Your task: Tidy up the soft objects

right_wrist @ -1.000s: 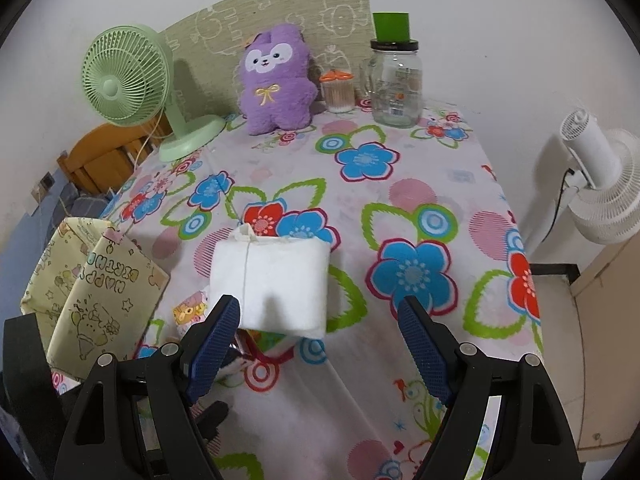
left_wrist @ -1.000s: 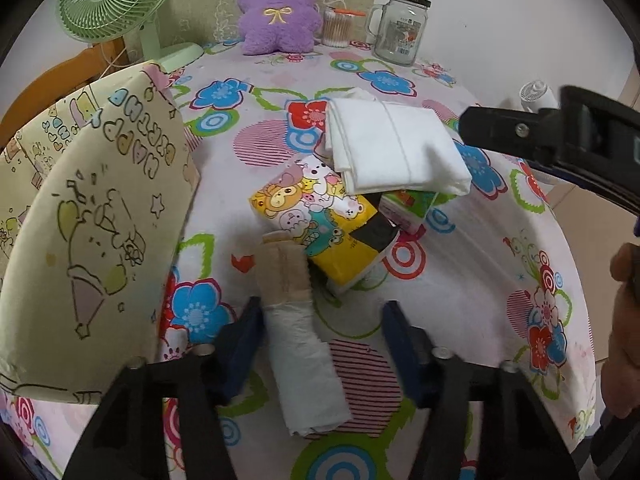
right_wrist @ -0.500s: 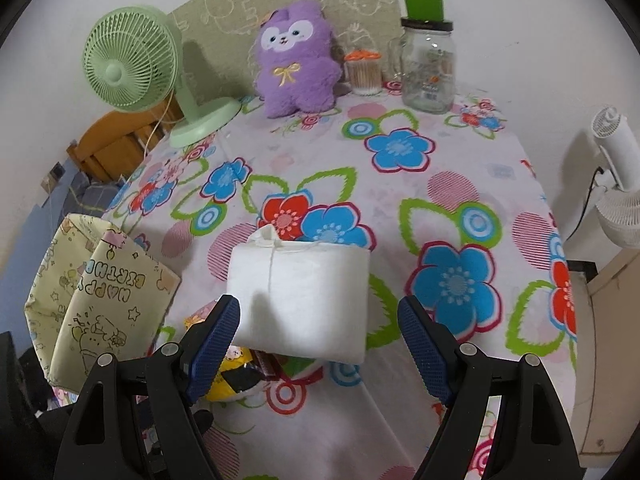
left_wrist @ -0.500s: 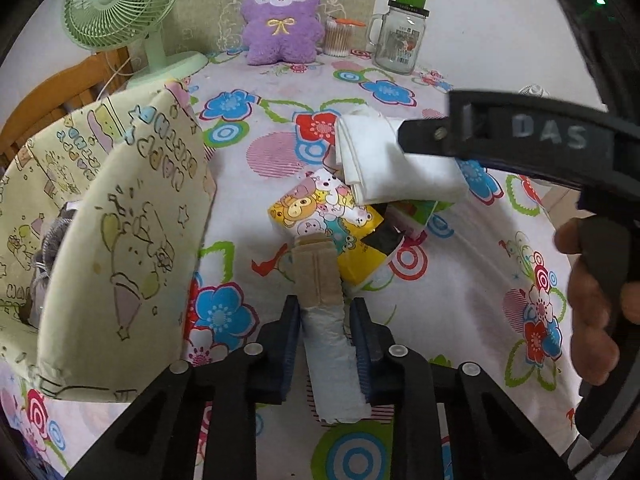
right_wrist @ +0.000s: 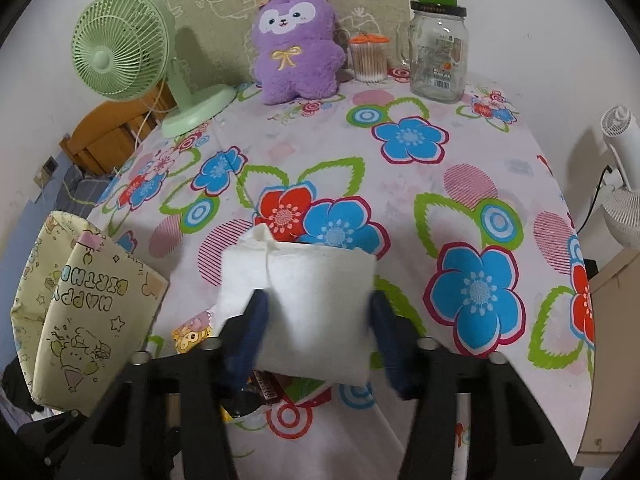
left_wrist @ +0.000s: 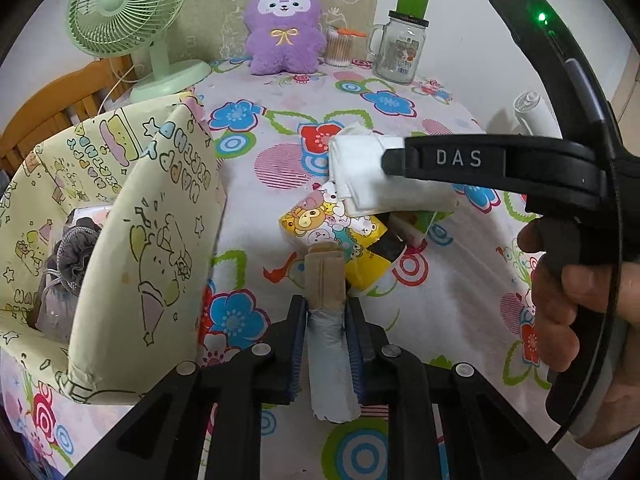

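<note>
table point(right_wrist: 500, 168) w/ floral cloth; purple plush point(right_wrist: 298, 40) at back, green fan point(right_wrist: 132, 60) left of it, swab pot point(right_wrist: 368, 58) and glass jar point(right_wrist: 438, 56) right of it, cartoon tissue pack point(left_wrist: 340, 240) in front of it

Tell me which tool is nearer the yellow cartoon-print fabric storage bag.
Left. The left tool, clamping the rolled grey cloth, sits beside the bag; the right tool is farther off.

I see white wall point(right_wrist: 520, 20), floral tablecloth point(right_wrist: 460, 184), green fan point(right_wrist: 120, 52), wooden chair point(left_wrist: 52, 104), white fan point(right_wrist: 624, 184) right.
</note>
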